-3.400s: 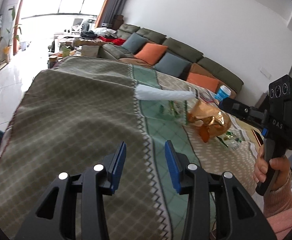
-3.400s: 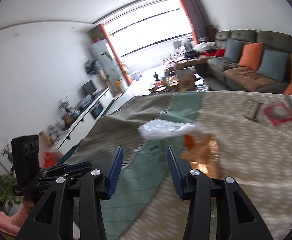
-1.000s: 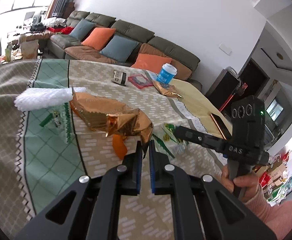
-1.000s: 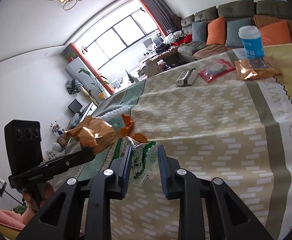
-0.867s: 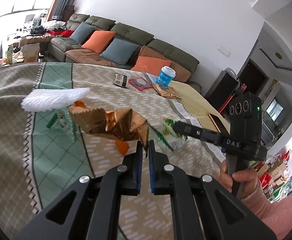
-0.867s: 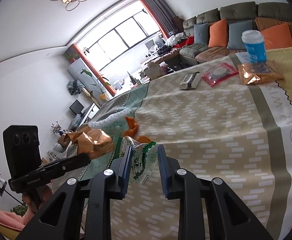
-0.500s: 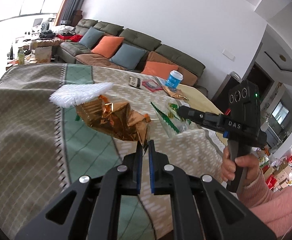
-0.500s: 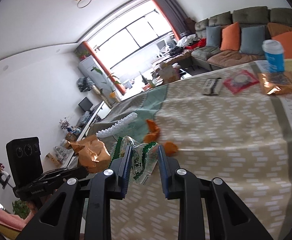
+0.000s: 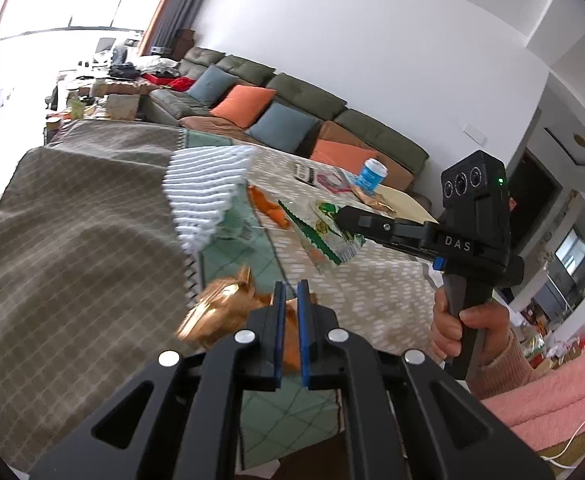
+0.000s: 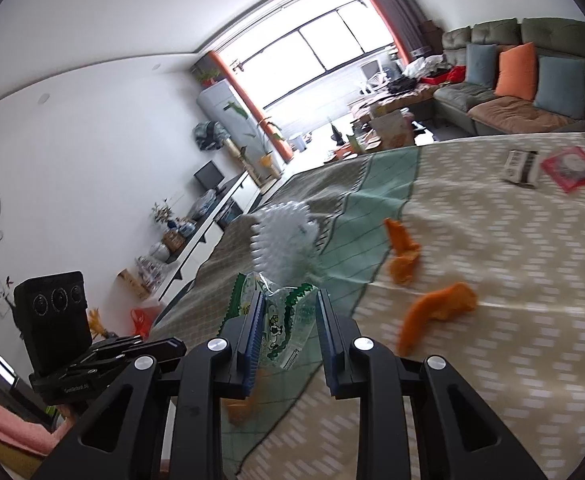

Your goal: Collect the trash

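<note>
1. Left wrist view: one left gripper [image 9: 288,294], black arms with blue pads, jaws pressed together, pinching one crinkled gold foil wrapper [image 9: 216,314], blurred, which hung just above the near table edge.
2. Same view: one right gripper [image 9: 342,216], held in one hand [image 9: 466,326] with a pink sleeve, gripped one flat green-and-white wrapper [image 9: 324,236] with a sawtooth edge, lifted off the table.
3. Same view: one white ribbed foam net [image 9: 204,196]; one orange peel piece [image 9: 270,206] counted; one blue paper cup [image 9: 370,174]; all on one patterned woven tablecloth [image 9: 72,232].
4. Right wrist view: one right gripper [image 10: 286,330], jaws partly closed, pinching the thin green-and-white wrapper [image 10: 280,322], crumpled film.
5. Same view: two curled orange peel pieces [image 10: 402,250] [image 10: 436,308]; one foam net [image 10: 284,244]; one small printed box [image 10: 522,168]; one red flat packet [image 10: 572,168]; all on the tablecloth [image 10: 492,240].
6. Same view: one left gripper [image 10: 172,348] at lower left, its jaws not readable here.
</note>
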{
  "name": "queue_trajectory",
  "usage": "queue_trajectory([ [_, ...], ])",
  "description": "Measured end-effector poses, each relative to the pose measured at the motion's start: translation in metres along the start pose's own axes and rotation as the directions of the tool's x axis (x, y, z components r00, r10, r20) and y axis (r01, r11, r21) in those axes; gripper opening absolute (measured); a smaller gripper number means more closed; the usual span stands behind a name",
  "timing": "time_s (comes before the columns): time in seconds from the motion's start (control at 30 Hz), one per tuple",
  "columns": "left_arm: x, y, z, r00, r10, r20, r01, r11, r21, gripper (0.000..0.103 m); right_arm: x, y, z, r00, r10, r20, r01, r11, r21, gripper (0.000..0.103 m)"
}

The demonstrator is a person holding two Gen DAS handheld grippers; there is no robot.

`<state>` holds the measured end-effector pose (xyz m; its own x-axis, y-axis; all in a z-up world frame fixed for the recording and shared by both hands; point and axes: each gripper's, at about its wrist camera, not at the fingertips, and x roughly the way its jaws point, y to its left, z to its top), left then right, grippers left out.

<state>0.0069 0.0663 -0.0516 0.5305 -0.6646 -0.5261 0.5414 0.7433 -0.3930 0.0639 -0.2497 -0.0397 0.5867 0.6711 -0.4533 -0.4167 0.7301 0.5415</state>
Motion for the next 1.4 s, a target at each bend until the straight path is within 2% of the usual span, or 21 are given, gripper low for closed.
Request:
queue_trajectory([
  [0.13, -0.001, 0.014, -0.008, 0.999, 0.045, -0.021, -0.046, 0.998, -0.040, 0.008, 0.009, 0.006, -0.004, 1.000, -0.001, -0.024, 0.000, 1.000, -0.012, 0.026],
  [0.2, 0.002, 0.019, -0.011, 0.997, 0.059, -0.042, -0.061, 0.997, -0.052, 0.015, 0.011, 0.005, -0.005, 0.999, -0.003, -0.032, 0.003, 1.000, -0.008, 0.026],
  [0.27, 0.007, 0.023, -0.017, 0.996, 0.058, -0.067, -0.063, 0.996, -0.066, 0.034, 0.012, 0.006, -0.007, 0.999, -0.009, -0.043, 0.009, 1.000, -0.008, 0.026],
  [0.33, 0.011, 0.024, -0.022, 0.995, 0.055, -0.083, -0.062, 0.995, -0.079, 0.046, 0.013, 0.005, -0.010, 0.998, -0.019, -0.057, 0.018, 1.000, -0.013, 0.026],
  [0.4, 0.014, 0.024, -0.026, 0.994, 0.050, -0.097, -0.059, 0.994, -0.089, 0.048, 0.015, 0.005, -0.014, 0.996, -0.039, -0.075, 0.037, 0.999, -0.028, 0.026],
  [0.47, 0.017, 0.026, -0.029, 0.993, 0.040, -0.110, -0.051, 0.993, -0.103, 0.057, 0.016, 0.004, -0.019, 0.994, -0.060, -0.092, 0.057, 0.998, -0.037, 0.026],
  [0.6, 0.025, 0.024, -0.030, 0.993, 0.004, -0.118, -0.018, 0.993, -0.116, 0.058, 0.019, -0.001, -0.025, 0.992, -0.065, -0.105, 0.063, 0.998, -0.021, 0.026],
  [0.7, 0.036, 0.023, -0.025, 0.993, -0.026, -0.113, 0.011, 0.991, -0.130, 0.057, 0.018, -0.003, -0.025, 0.993, -0.064, -0.099, 0.063, 0.998, -0.012, 0.026],
  [0.73, 0.039, 0.024, -0.025, 0.993, -0.045, -0.113, 0.029, 0.989, -0.142, 0.049, 0.018, -0.003, -0.024, 0.993, -0.063, -0.096, 0.063, 0.998, -0.011, 0.026],
  [0.77, 0.042, 0.024, -0.024, 0.992, -0.060, -0.115, 0.042, 0.988, -0.151, 0.031, 0.018, -0.002, -0.024, 0.994, -0.063, -0.094, 0.062, 0.998, -0.011, 0.026],
  [0.87, 0.048, 0.030, -0.024, 0.988, -0.094, -0.120, 0.070, 0.979, -0.190, 0.010, 0.017, -0.002, -0.022, 0.995, -0.054, -0.084, 0.054, 0.999, -0.009, 0.026],
  [1.0, 0.041, 0.030, -0.025, 0.991, -0.090, -0.102, 0.070, 0.980, -0.184, 0.008, 0.019, 0.001, -0.018, 0.997, -0.033, -0.077, 0.033, 0.999, -0.004, 0.026],
  [1.4, -0.020, 0.054, -0.027, 0.999, 0.046, -0.012, -0.047, 0.982, -0.183, 0.007, 0.049, 0.043, 0.000, 0.994, 0.075, -0.080, -0.081, 0.994, -0.073, 0.026],
])
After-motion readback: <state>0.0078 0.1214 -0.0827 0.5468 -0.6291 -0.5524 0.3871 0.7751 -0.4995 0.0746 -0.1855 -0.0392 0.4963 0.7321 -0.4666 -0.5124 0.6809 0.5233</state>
